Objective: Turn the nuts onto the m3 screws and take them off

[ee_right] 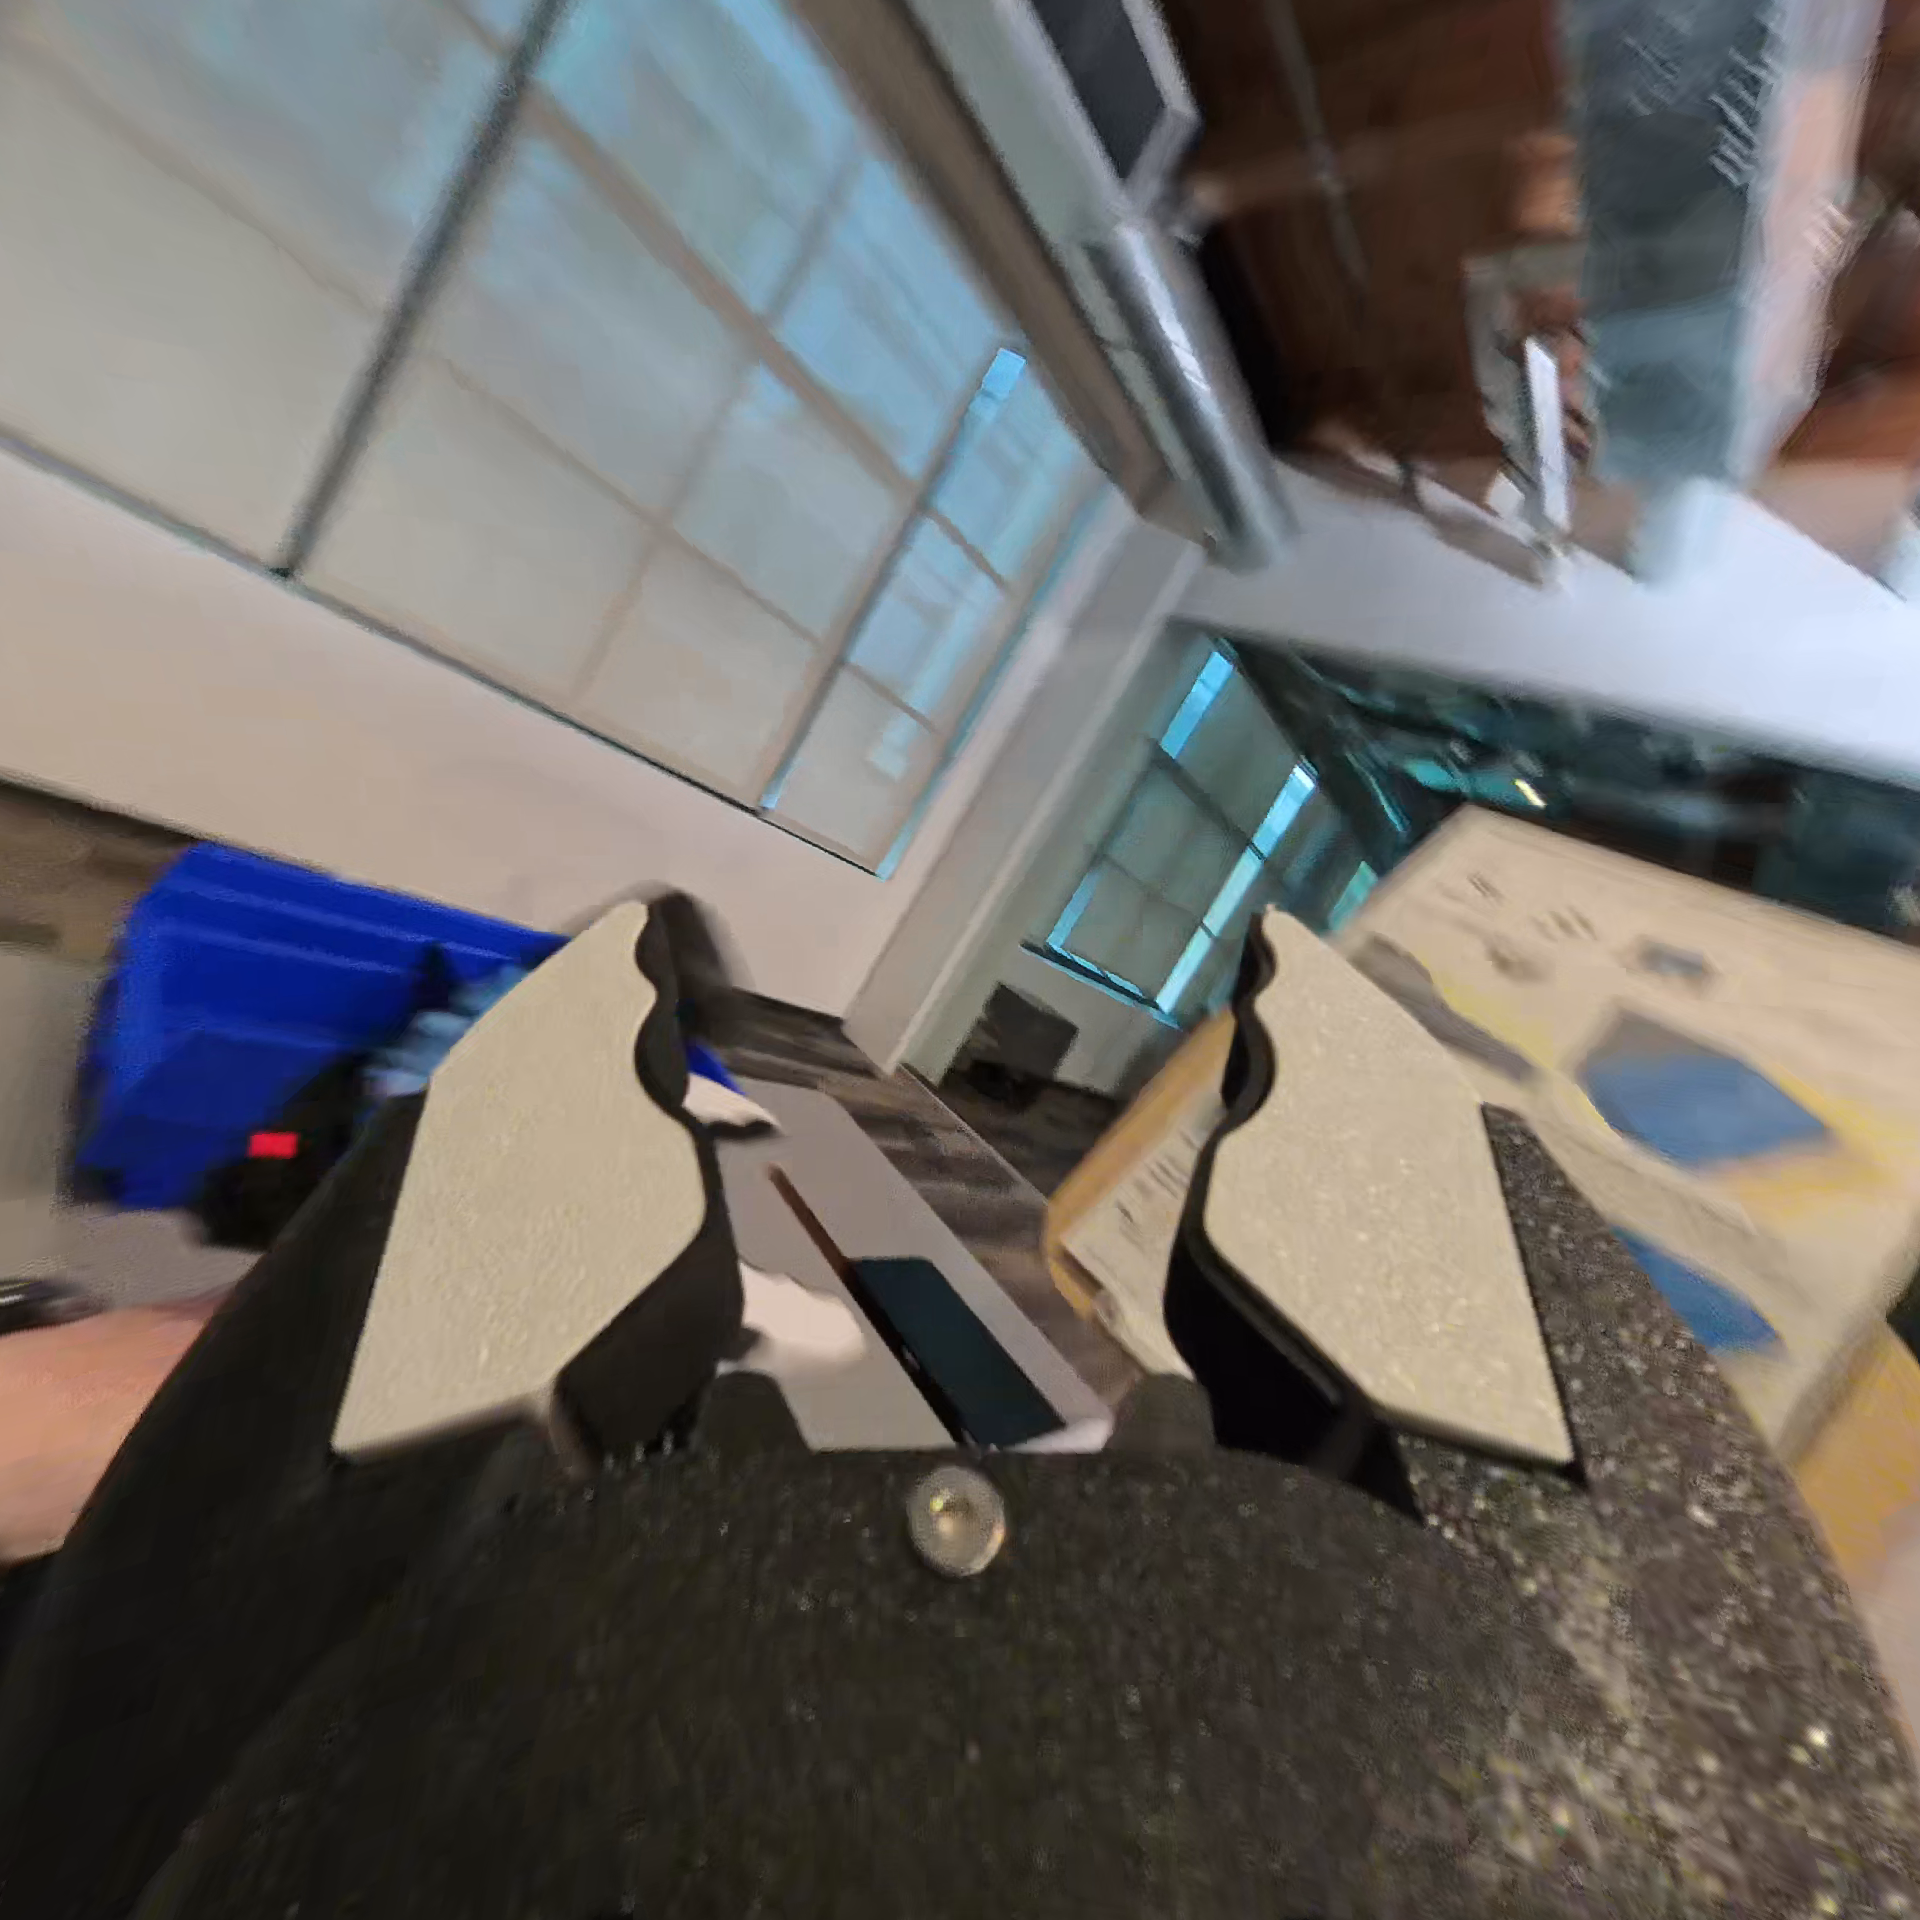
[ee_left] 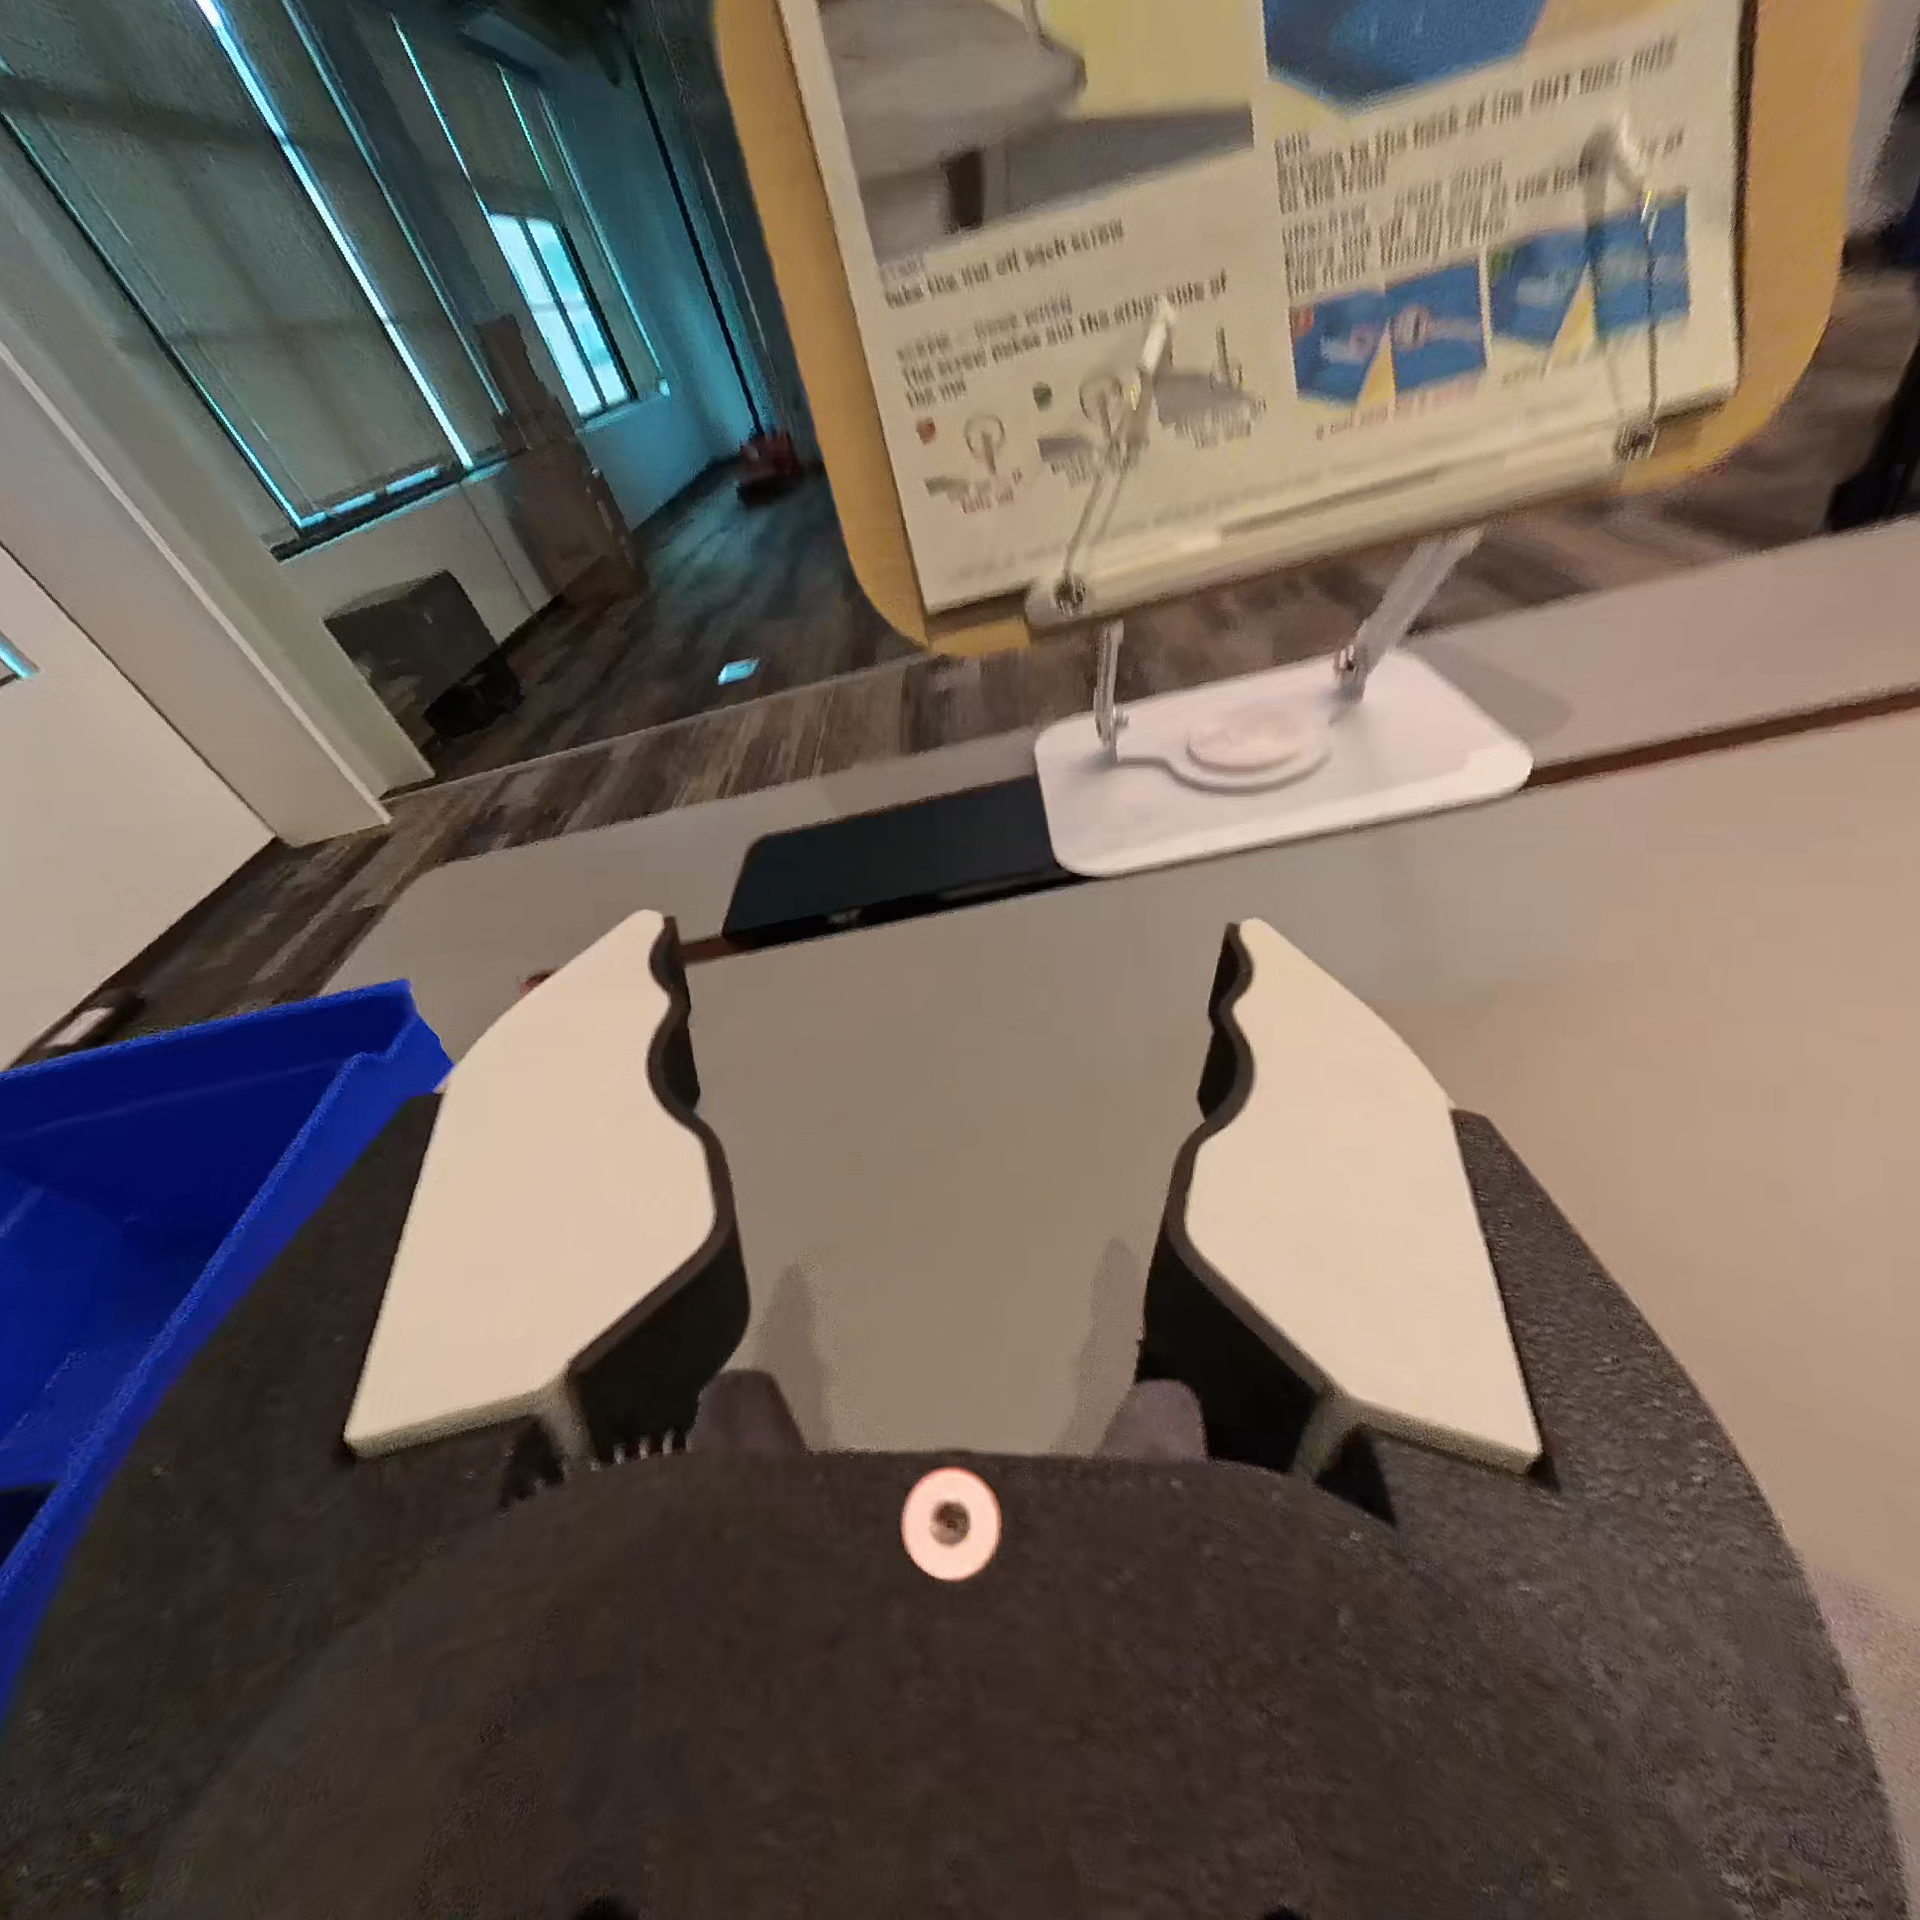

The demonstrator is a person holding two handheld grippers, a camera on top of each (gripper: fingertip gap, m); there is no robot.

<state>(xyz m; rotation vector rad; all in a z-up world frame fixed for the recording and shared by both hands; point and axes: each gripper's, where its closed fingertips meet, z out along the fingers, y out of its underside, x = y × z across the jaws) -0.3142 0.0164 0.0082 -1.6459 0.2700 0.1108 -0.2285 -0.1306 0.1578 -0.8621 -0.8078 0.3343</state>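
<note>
Left gripper: fingers spread wide, nothing between them; it is held above a bare stretch of the grey table, pointing toward the far edge
Right gripper: fingers likewise spread wide and empty; the view is tilted and blurred, aimed up toward the windows and ceiling
Nuts and m3 screws: not discernible in either view; their place cannot be told
Blue bin: at the near left, just beside the left gripper's body; in the right wrist view it shows blurred at the left, beyond the right gripper's left finger
Instruction sheet: a printed page on a tan board, held tilted on a stand at the far side of the table; in the right wrist view it appears at the right, behind the right finger
Stand base: a white flat plate resting on the table, with thin metal legs rising to the board
Black flat object: lies on the table just left of the stand base, touching or slightly under its near left corner
Person's hand: partly visible at the left edge of the right wrist view, blurred
Floor: dark wood-pattern planks beyond the table's far edge
</note>
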